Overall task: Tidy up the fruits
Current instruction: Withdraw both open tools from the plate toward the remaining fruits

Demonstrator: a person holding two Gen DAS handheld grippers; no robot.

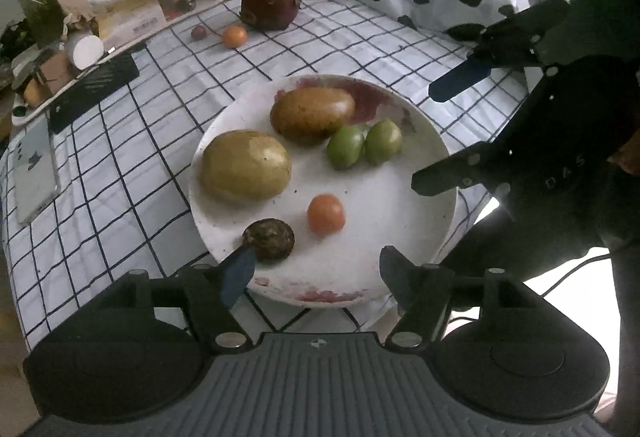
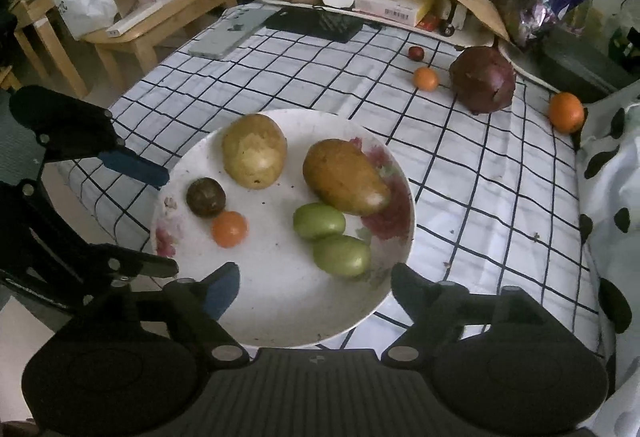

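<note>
Six fruits on plate (image 2: 280, 317), four loose on cloth (image 2: 500, 197).
Both grippers, left (image 1: 316, 273) and right (image 2: 316, 289), released, empty; next approach nearest orange (image 2: 426, 78) from above, jaws straddling.

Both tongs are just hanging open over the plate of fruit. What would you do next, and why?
Probably send the right tongs toward the small orange fruit on the checked tablecloth. It lies loose beside the big dark red fruit, outside the white floral plate, and both tongs are open and empty.
</note>
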